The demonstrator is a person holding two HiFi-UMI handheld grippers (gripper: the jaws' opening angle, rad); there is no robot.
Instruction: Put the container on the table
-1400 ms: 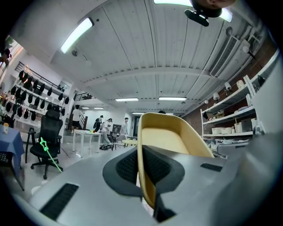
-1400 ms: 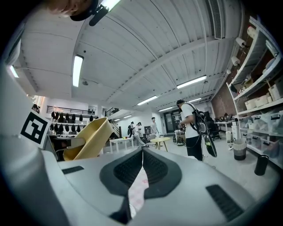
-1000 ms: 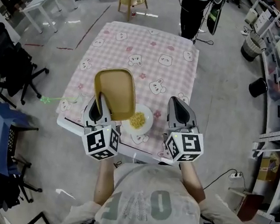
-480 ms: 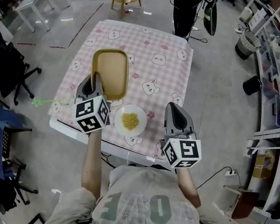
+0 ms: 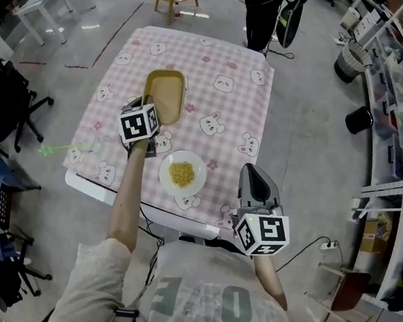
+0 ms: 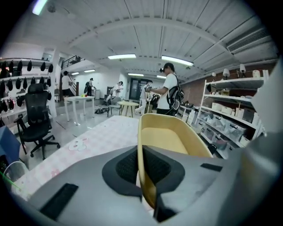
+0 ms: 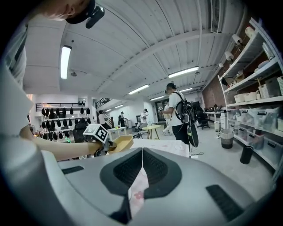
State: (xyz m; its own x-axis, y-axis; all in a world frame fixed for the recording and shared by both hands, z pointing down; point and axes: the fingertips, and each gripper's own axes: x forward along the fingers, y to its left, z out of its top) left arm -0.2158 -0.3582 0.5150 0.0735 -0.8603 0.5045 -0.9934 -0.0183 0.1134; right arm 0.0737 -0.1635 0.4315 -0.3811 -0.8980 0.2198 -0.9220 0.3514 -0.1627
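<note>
Mustard-yellow, the container [image 5: 164,94] sits over the far left part of the bench [image 5: 227,101], which is covered in a pink checked cloth. Its near end is in the left hand-held gripper [image 5: 147,108]. In the left gripper view the jaws are pinched on the container's [image 6: 170,137] left side wall, one pad inside and one outside, and the tub reaches away from the left hand-held gripper [image 6: 141,161]. Whether its base touches the cloth cannot be told. A white plate [image 5: 182,174] of yellow food lies just nearer the person. The right hand-held gripper [image 5: 253,170] hovers at the bench's near right edge, jaws pressed together on nothing, well apart from the container.
</note>
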